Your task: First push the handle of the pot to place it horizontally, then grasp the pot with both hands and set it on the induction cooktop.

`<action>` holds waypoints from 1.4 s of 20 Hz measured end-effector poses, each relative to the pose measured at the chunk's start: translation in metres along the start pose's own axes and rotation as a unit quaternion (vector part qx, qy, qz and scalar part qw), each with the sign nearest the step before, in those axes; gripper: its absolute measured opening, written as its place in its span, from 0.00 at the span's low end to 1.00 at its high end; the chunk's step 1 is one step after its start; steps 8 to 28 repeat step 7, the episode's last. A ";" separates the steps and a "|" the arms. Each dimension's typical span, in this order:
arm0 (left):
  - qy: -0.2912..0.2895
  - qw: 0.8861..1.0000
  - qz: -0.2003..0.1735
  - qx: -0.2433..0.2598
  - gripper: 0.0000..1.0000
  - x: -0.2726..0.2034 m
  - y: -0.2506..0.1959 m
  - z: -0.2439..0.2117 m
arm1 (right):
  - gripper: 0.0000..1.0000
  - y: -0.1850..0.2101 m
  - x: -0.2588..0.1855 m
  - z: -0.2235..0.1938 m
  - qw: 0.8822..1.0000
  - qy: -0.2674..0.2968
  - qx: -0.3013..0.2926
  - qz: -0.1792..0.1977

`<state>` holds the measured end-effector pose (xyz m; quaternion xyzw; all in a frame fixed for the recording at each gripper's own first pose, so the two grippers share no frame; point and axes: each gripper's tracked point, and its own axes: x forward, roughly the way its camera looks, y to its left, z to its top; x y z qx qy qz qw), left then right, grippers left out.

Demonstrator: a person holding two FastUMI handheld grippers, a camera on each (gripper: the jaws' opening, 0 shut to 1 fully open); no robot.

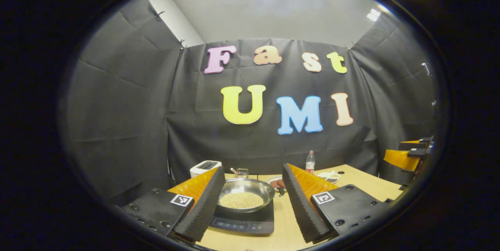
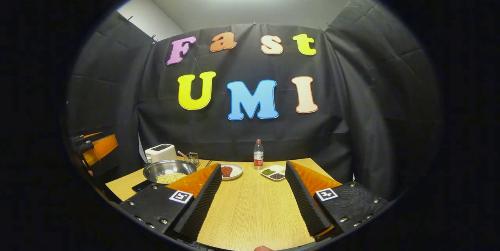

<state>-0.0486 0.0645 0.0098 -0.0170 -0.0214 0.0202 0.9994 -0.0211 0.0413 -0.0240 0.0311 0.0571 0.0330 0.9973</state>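
Pot (image 1: 245, 195), grains inside, sits on the induction cooktop (image 1: 244, 221) near the table's (image 2: 250, 212) left edge. Toaster (image 2: 160, 152) behind it, toward the back-left corner. Bottle (image 2: 258, 154) at the back edge; plate (image 2: 230, 171) and small dishes (image 2: 273, 173) before it. My left claw (image 1: 250, 204) spread, pot between its fingers, untouched. My right claw (image 2: 252, 204) spread over bare wood.

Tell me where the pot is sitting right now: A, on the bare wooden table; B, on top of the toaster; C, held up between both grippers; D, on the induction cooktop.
D: in the left gripper view the pot rests on the induction cooktop, both grippers open and clear of it.
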 end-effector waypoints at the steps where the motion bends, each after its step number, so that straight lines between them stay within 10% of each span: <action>1: -0.001 1.000 0.001 0.002 0.96 -0.002 0.000 0.001 | 0.98 0.001 -0.002 0.002 1.000 -0.003 0.002 0.001; 28: -0.019 1.000 0.009 0.001 0.95 -0.010 0.002 0.017 | 0.98 -0.001 -0.007 0.003 1.000 -0.006 -0.004 0.006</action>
